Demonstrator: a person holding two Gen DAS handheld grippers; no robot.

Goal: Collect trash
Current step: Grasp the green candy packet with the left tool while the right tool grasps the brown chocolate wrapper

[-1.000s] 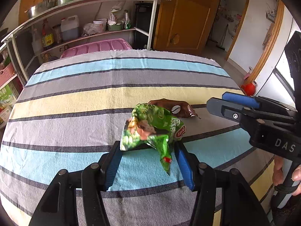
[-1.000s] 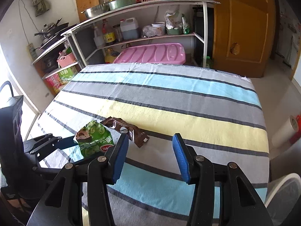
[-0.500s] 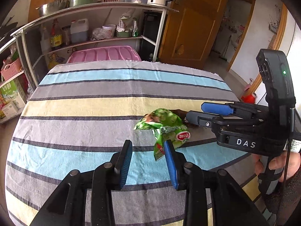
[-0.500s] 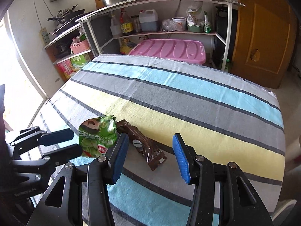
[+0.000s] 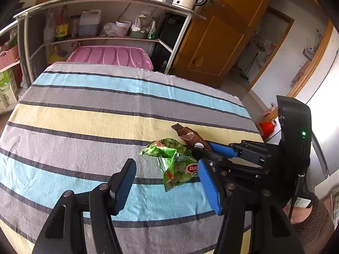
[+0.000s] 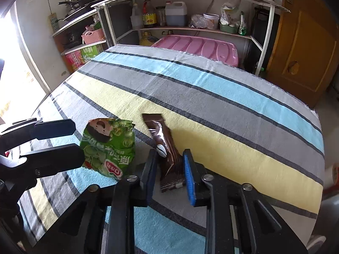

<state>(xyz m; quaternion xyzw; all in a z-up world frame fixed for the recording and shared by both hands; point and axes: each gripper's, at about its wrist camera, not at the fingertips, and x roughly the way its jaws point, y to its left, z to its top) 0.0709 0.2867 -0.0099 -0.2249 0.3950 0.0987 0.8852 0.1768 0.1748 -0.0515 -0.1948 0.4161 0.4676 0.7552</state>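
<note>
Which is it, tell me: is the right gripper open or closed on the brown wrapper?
Closed on it, apparently: the right gripper has both pads pressed against the brown wrapper's near end on the striped cloth.

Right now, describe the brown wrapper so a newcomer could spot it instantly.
On the striped tablecloth, look along the yellow band on the side nearest the cameras. The brown wrapper lies there, long and glossy, its near end between the right hand-held gripper pads. Its neighbour, the green snack bag, is wider, crumpled and bright green.
</note>
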